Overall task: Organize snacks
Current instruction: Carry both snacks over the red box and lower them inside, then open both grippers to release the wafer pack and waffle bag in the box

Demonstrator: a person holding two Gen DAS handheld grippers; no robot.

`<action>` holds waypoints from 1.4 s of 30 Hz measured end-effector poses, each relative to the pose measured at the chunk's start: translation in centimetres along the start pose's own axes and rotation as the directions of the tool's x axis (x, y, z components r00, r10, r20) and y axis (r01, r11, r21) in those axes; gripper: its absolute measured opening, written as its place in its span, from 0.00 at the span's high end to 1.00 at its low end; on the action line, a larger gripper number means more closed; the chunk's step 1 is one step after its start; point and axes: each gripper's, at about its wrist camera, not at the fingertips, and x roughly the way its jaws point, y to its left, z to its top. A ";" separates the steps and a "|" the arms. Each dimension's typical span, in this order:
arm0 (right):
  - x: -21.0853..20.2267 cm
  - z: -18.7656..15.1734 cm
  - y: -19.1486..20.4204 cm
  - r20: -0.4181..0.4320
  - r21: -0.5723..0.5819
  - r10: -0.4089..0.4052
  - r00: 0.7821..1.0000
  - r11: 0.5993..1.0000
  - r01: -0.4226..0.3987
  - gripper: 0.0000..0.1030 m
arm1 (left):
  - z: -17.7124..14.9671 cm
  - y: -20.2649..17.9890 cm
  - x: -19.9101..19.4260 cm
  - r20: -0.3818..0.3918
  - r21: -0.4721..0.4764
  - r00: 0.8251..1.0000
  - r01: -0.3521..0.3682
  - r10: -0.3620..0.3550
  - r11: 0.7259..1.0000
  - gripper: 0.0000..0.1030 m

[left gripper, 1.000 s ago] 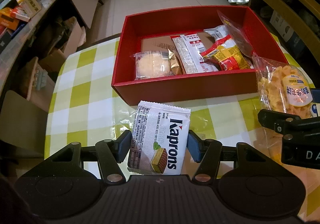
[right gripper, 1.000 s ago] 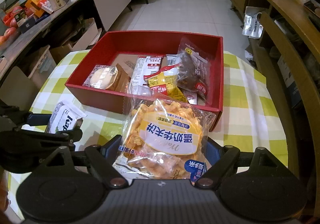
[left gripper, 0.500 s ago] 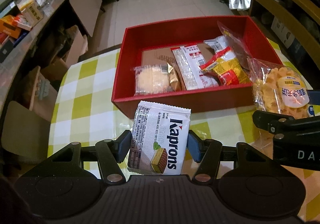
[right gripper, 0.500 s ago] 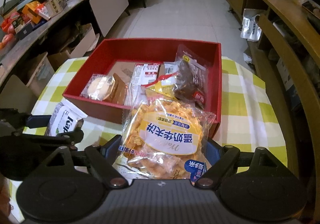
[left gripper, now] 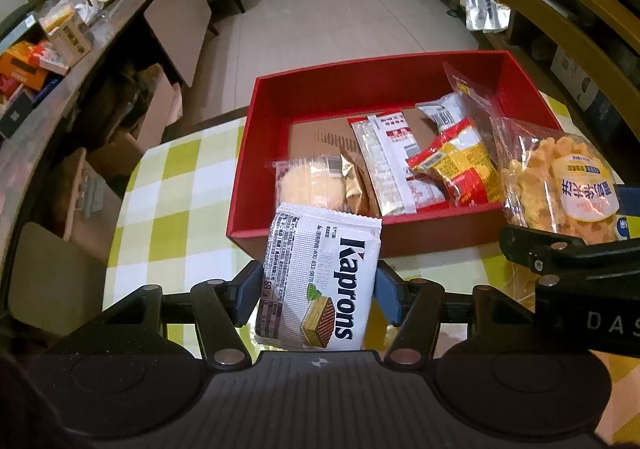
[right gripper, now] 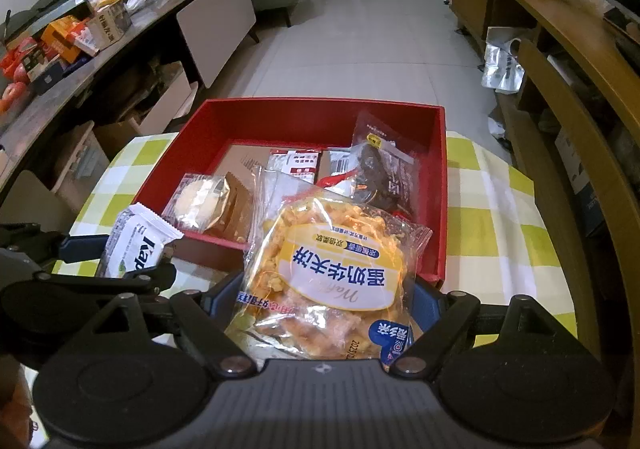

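Note:
My left gripper [left gripper: 318, 291] is shut on a white Kaprons wafer packet [left gripper: 320, 277], held above the table just short of the near wall of the red box [left gripper: 320, 83]. My right gripper [right gripper: 326, 303] is shut on a clear bag of yellow egg waffle crisps [right gripper: 332, 269], held over the box's near wall. The box [right gripper: 304, 117] holds several snack packets, among them a round cracker pack [left gripper: 308, 185] and a red-yellow packet [left gripper: 456, 165]. The wafer packet shows in the right wrist view [right gripper: 134, 245] and the crisps bag in the left wrist view [left gripper: 560, 185].
The box stands on a table with a yellow-green checked cloth [left gripper: 168, 209]. A cluttered sideboard [right gripper: 60, 37] runs along the left. Wooden shelving [right gripper: 568, 61] stands at the right. Tiled floor [right gripper: 360, 33] lies beyond the table.
Both grippers have risen and pulled back a little with their packets still held. The box now sits lower and farther in both views.

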 end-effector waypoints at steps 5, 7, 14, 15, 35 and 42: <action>0.5 0.8 -0.2 0.010 0.005 0.002 1.000 1.000 -0.002 0.13 | 0.8 0.1 0.2 0.012 -0.008 1.000 -0.013 0.013 1.000 0.36; 0.9 1.1 -0.2 0.010 0.006 0.000 1.000 1.000 0.000 0.13 | 1.2 0.1 0.5 0.013 -0.009 1.000 -0.021 0.021 1.000 0.36; 1.9 2.4 -0.3 0.025 0.003 -0.015 1.000 1.000 0.015 0.13 | 2.3 0.2 1.6 0.020 -0.022 0.999 -0.038 0.039 0.999 0.36; 2.1 2.5 -0.4 0.027 0.003 -0.017 0.999 1.000 0.017 0.13 | 2.4 0.2 1.6 0.025 -0.021 0.999 -0.046 0.046 0.999 0.36; 5.8 4.1 -1.3 0.031 -0.007 -0.059 0.998 0.998 0.059 0.13 | 4.4 -0.6 5.3 0.017 -0.025 0.998 -0.068 0.069 0.997 0.36; 5.7 4.3 -2.0 0.036 0.020 -0.085 0.996 0.996 0.084 0.07 | 4.2 -0.3 5.7 0.009 -0.030 0.996 -0.083 0.083 0.996 0.20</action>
